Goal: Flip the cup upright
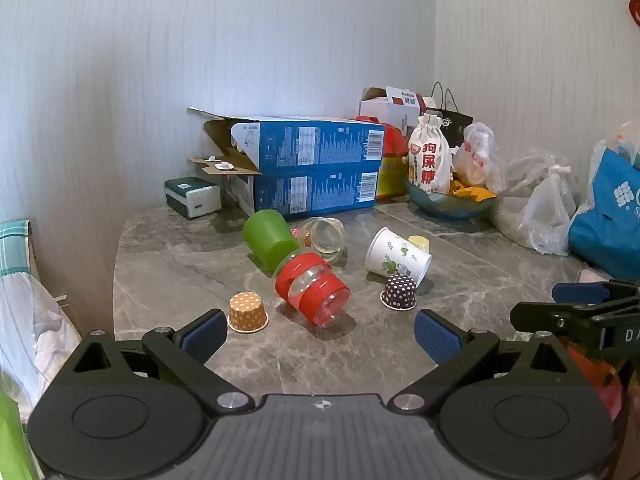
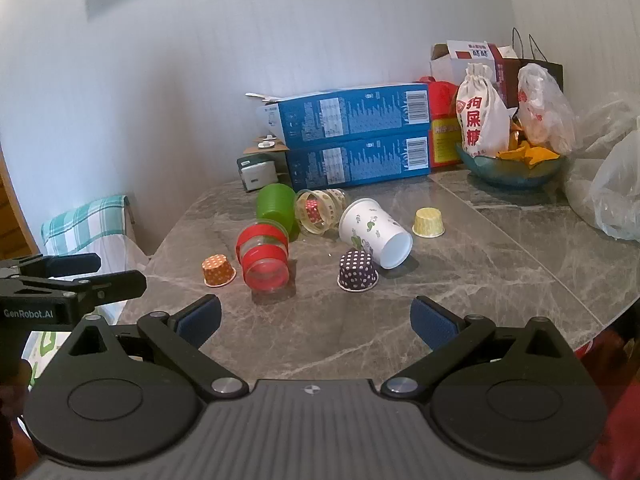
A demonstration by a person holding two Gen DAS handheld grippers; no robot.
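Note:
Several cups lie on a grey marble table (image 1: 168,264). A clear cup with red bands (image 1: 314,290) (image 2: 264,258), a green cup (image 1: 270,240) (image 2: 278,206), a clear patterned cup (image 1: 322,236) (image 2: 320,212) and a white printed paper cup (image 1: 398,258) (image 2: 374,232) lie on their sides. An orange dotted paper cup (image 1: 247,313) (image 2: 218,271), a dark dotted one (image 1: 399,292) (image 2: 357,271) and a yellow one (image 1: 419,243) (image 2: 428,222) stand upside down. My left gripper (image 1: 320,334) and right gripper (image 2: 316,320) are open and empty, short of the cups.
Two stacked blue boxes (image 1: 316,168) (image 2: 352,136), a small green box (image 1: 192,196), a blue bowl (image 1: 448,202) (image 2: 512,170) with a white pouch, and plastic bags (image 1: 548,208) (image 2: 612,196) line the back and right. A checked cloth (image 2: 84,220) lies left of the table.

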